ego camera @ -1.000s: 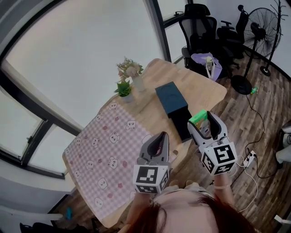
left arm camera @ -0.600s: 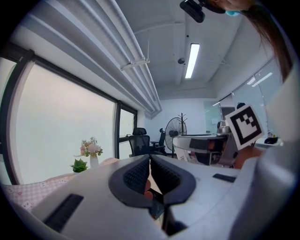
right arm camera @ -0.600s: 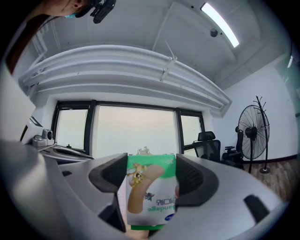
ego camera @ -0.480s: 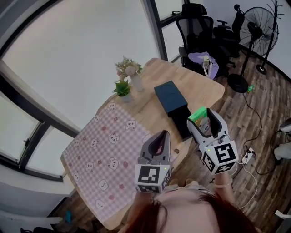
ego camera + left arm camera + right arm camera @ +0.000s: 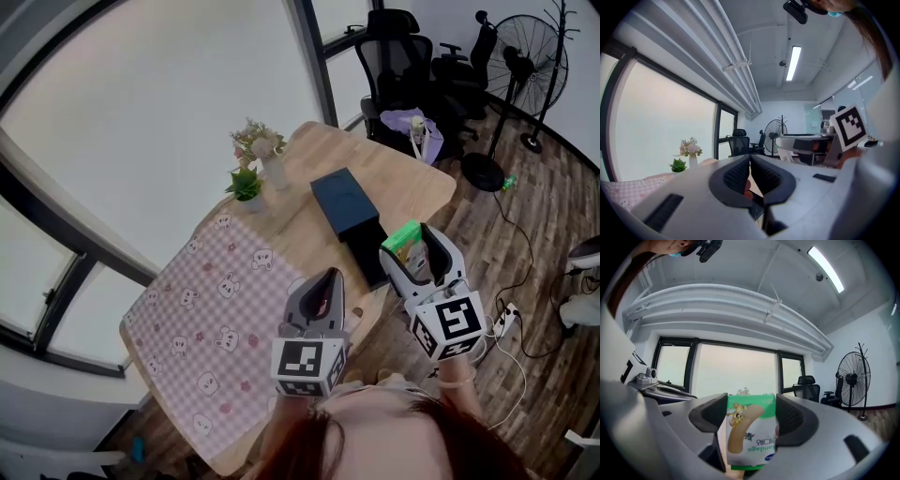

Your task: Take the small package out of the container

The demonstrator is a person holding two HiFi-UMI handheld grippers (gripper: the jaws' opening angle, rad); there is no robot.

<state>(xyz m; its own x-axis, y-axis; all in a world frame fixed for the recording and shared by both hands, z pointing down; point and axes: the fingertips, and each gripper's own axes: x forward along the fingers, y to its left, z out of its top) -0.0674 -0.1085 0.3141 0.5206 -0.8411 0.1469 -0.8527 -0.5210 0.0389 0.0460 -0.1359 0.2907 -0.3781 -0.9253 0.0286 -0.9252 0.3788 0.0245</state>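
The upper left is filled by a large window (image 5: 141,112), and a wooden table (image 5: 394,178) with a pink checked cloth (image 5: 216,309) is seen at centre. Black chairs (image 5: 394,52) and a fan (image 5: 534,52) are set on the wood floor (image 5: 534,234) at upper right.

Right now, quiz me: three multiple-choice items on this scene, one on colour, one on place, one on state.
1. The cloth is: A plain blue; B pink checked; C black.
2. The package is: A on the cloth; B between the fingers of the right gripper; C in the left gripper.
3. The left gripper is: A wide open; B shut on the package; C shut, empty.

Key: 1 B, the head view shows pink squares with small prints. 2 B, the right gripper view shows both fingers pressed on its sides. 3 C, its fingers meet with nothing between them.
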